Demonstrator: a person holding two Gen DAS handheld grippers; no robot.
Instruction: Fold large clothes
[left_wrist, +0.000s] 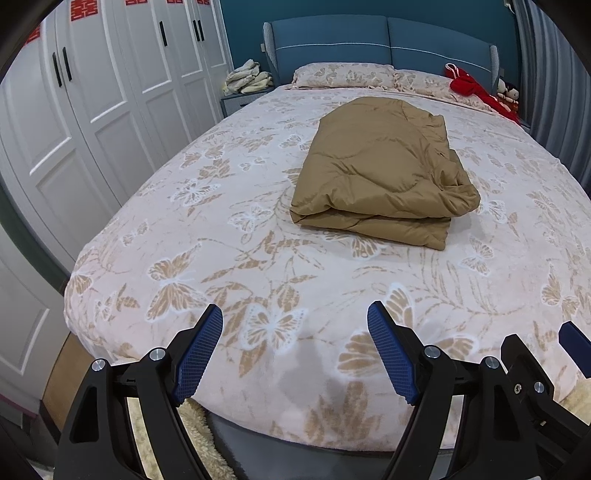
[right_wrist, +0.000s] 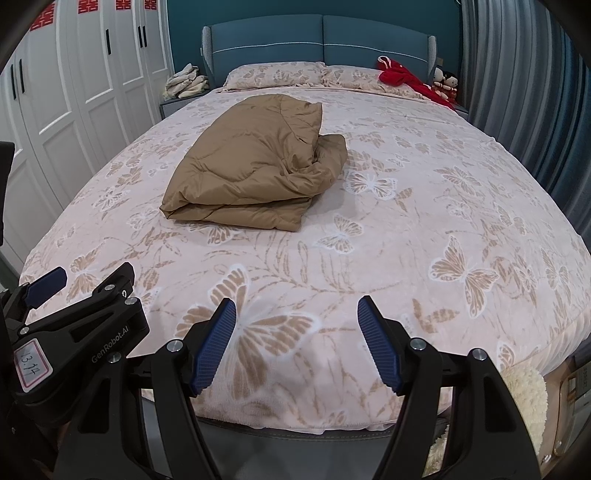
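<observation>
A tan quilted padded garment (left_wrist: 380, 173) lies folded in a thick rectangle in the middle of the bed (left_wrist: 207, 229); it also shows in the right wrist view (right_wrist: 255, 166), with its right side bunched up. My left gripper (left_wrist: 295, 350) is open and empty over the bed's foot edge, well short of the garment. My right gripper (right_wrist: 297, 343) is open and empty, also over the foot edge. The right gripper's finger shows at the far right of the left wrist view (left_wrist: 574, 343). The left gripper shows at the left of the right wrist view (right_wrist: 77, 306).
Two pillows (left_wrist: 343, 75) lie at the blue headboard (left_wrist: 380, 46). A red garment (left_wrist: 476, 90) and dolls sit at the back right. White wardrobes (left_wrist: 92, 92) line the left wall. A nightstand holds pale cloths (left_wrist: 247, 77). Grey curtains (right_wrist: 524, 96) hang on the right.
</observation>
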